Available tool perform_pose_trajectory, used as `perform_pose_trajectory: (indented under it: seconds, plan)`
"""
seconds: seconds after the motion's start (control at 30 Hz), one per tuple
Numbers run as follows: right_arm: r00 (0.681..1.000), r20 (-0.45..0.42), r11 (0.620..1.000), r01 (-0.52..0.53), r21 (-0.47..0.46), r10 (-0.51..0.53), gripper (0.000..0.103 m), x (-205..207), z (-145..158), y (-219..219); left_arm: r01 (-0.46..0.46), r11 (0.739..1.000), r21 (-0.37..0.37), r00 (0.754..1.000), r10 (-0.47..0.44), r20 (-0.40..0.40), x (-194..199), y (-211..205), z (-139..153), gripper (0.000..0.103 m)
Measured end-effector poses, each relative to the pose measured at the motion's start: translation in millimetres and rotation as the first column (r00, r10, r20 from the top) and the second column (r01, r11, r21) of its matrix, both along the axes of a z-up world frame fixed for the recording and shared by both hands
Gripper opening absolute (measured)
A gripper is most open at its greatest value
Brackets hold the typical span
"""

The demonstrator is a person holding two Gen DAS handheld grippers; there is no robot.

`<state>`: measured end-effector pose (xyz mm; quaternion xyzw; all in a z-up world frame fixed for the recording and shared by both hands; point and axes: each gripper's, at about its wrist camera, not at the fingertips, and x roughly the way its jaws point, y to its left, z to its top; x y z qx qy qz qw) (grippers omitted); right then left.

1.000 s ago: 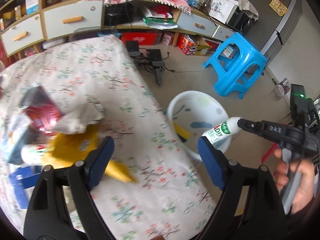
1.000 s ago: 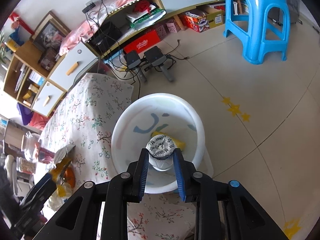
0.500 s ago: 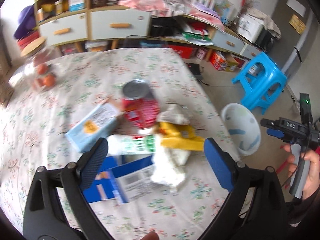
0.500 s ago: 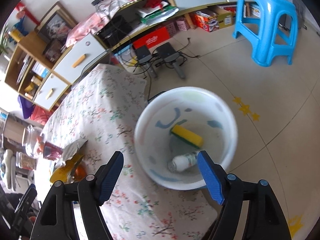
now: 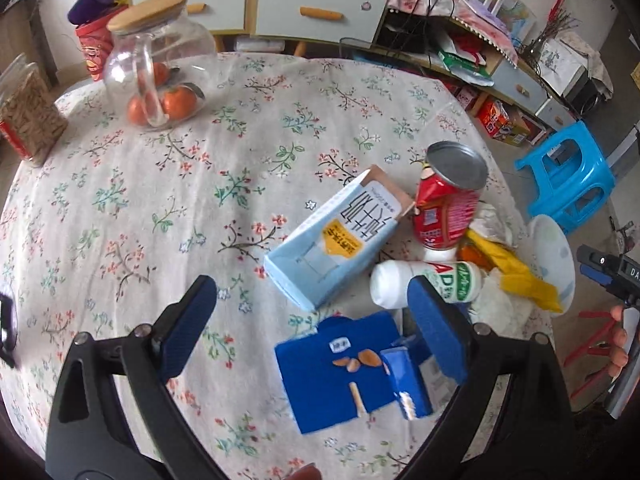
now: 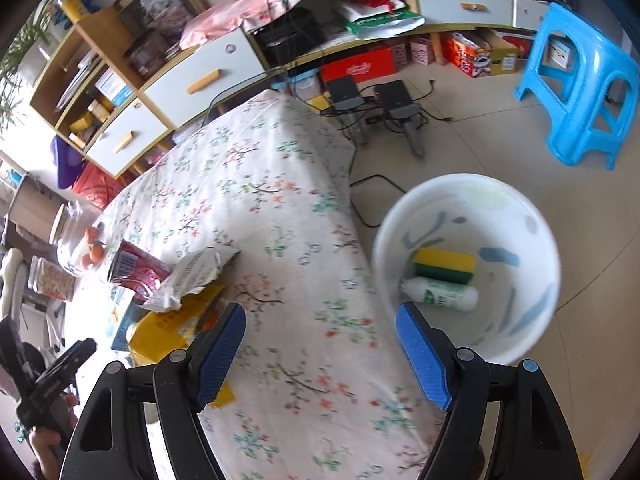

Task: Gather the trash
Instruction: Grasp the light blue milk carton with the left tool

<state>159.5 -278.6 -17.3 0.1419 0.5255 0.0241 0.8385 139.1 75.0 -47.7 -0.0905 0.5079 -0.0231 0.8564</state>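
Trash lies in a pile on the floral table: a light blue milk carton (image 5: pixel 336 240), a red can (image 5: pixel 448 204), a white AD bottle (image 5: pixel 424 280), a blue box (image 5: pixel 348 364), yellow wrappers (image 5: pixel 508 272) and crumpled paper. My left gripper (image 5: pixel 316 328) is open above the blue box. The white bin (image 6: pixel 472 264) stands on the floor by the table's edge and holds a white bottle (image 6: pixel 440 294) and a yellow-green sponge (image 6: pixel 444 266). My right gripper (image 6: pixel 322 356) is open and empty over the table's edge, left of the bin.
A glass jar with oranges (image 5: pixel 156 68) and a container of grain (image 5: pixel 28 116) stand at the table's far left. A blue stool (image 6: pixel 580 84) stands on the floor beyond the bin. Cabinets and cables (image 6: pixel 376 100) line the far wall.
My right gripper opened and dropped the white bottle into the bin, then shifted left toward the table. My left gripper swung back over the trash pile.
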Motion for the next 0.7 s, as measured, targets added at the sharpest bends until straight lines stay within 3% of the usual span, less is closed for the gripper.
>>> perform_pose_trajectory:
  seconds: [0.23, 0.47, 0.53, 0.6, 0.7]
  plan:
    - [1.000, -0.017, 1.000, -0.004, 0.013, 0.005, 0.080, 19, -8, 22, 0.078, 0.997, 0.004, 0.997, -0.078, -0.029, 26, -7, -21, 0.095]
    - [1.000, -0.022, 1.000, -0.002, 0.012, 0.002, 0.080, 29, -13, 30, 0.137, 0.990, 0.038, 0.990, -0.135, -0.052, 42, -21, -35, 0.082]
    - [1.000, -0.026, 1.000, -0.005, 0.010, 0.005, 0.080, 29, -14, 32, 0.138, 0.990, 0.017, 0.989, -0.137, -0.054, 43, -21, -35, 0.080]
    - [1.000, -0.028, 1.000, -0.011, 0.005, 0.011, 0.080, 31, -15, 35, 0.154, 0.988, -0.004, 0.986, -0.154, -0.057, 41, -22, -35, 0.073]
    - [1.000, -0.025, 1.000, -0.017, 0.001, 0.017, 0.080, 33, -15, 41, 0.179, 0.984, 0.012, 0.982, -0.178, -0.061, 36, -26, -33, 0.068]
